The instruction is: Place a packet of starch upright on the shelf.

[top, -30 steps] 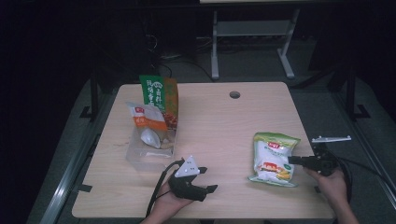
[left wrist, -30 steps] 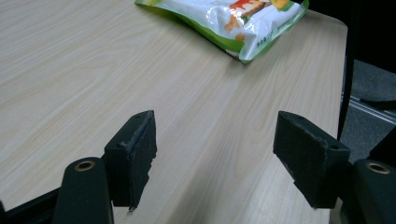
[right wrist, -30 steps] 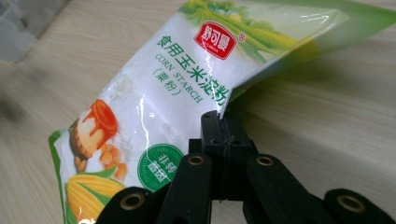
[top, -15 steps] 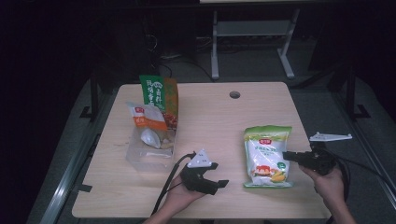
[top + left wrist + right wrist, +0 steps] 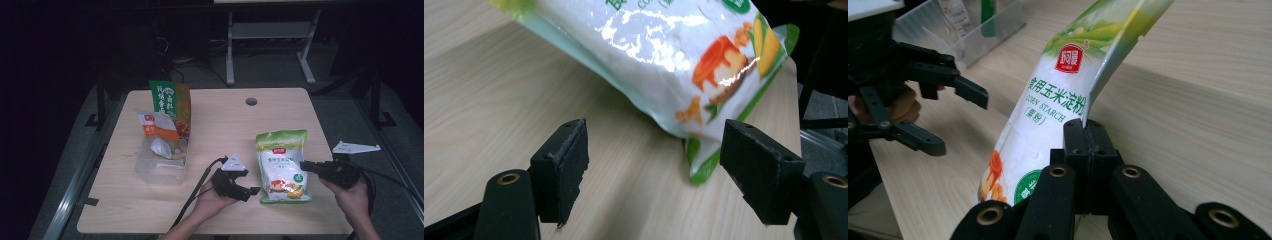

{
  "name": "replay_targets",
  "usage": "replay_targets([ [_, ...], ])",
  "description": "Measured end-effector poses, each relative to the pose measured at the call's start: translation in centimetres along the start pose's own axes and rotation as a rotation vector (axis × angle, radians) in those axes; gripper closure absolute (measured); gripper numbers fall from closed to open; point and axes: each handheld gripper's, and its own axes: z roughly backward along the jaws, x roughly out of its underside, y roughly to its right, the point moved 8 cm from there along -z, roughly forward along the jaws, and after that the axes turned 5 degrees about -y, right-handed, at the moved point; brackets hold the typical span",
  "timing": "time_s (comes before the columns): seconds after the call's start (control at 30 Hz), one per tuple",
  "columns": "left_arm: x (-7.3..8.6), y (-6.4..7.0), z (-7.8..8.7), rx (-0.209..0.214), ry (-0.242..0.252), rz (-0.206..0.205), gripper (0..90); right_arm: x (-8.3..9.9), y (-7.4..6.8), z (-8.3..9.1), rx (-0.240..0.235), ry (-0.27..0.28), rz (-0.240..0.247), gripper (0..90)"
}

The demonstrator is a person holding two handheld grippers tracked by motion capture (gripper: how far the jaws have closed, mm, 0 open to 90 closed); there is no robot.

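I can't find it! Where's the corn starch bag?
In the high view the corn starch bag lies on the table's near right part, between the open left gripper and the right gripper pinching its edge.

Corn starch bag [image 5: 664,55] top cut off by frame; clear bin [image 5: 973,30] contents blurred.

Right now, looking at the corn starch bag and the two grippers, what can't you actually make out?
- Corn starch bag, right gripper view: its edge is hidden inside the shut jaws, so how deep the grip goes is unclear.
- Same bag, left gripper view: its top is cut off by the frame edge.
- Clear bin, high view: the small items inside are too small to identify.
- Left gripper: whether the open jaws touch the bag is unclear.
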Motion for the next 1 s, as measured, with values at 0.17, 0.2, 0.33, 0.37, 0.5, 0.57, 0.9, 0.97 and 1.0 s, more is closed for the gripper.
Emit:
replay_targets([
  [0.17, -0.6, -0.3, -1.2, 0.033, 0.007, 0.047, 27.0, -0.3, -0.6, 0.0, -0.014, 0.018, 0.026, 90.0],
  [0.2, -0.7, -0.5, -1.4, 0.046, 0.008, 0.054, 27.0, -0.4, -0.7, -0.1, -0.016, 0.018, 0.028, 90.0],
  [0.33, -0.9, -0.6, -2.1, 0.088, 0.008, 0.108, 25.1, -0.4, -1.0, -0.3, -0.026, 0.013, 0.043, 90.0],
  [0.37, -1.0, -0.6, -2.3, 0.107, 0.016, 0.131, 25.2, -0.4, -1.2, -0.4, -0.032, 0.017, 0.042, 90.0],
  [0.5, -1.5, -0.6, -2.6, 0.175, 0.041, 0.184, 34.8, -0.4, -1.6, -0.5, -0.040, 0.022, 0.055, 90.0],
  [0.57, -1.6, -0.5, -2.4, 0.180, 0.055, 0.187, 41.3, -0.6, -1.8, -0.6, -0.043, 0.022, 0.067, 90.0],
  [0.9, -2.0, -1.2, -0.3, 0.097, 0.117, 0.183, 71.9, -1.6, -2.8, -1.7, -0.057, 0.038, 0.096, 90.0],
  [0.97, -2.0, -1.6, 0.3, 0.068, 0.125, 0.175, 75.7, -1.9, -3.1, -2.2, -0.063, 0.033, 0.106, 89.9],
  [1.0, -2.0, -1.6, 0.3, 0.068, 0.125, 0.175, 76.7, -1.9, -3.1, -2.2, -0.063, 0.033, 0.106, 89.9],
])
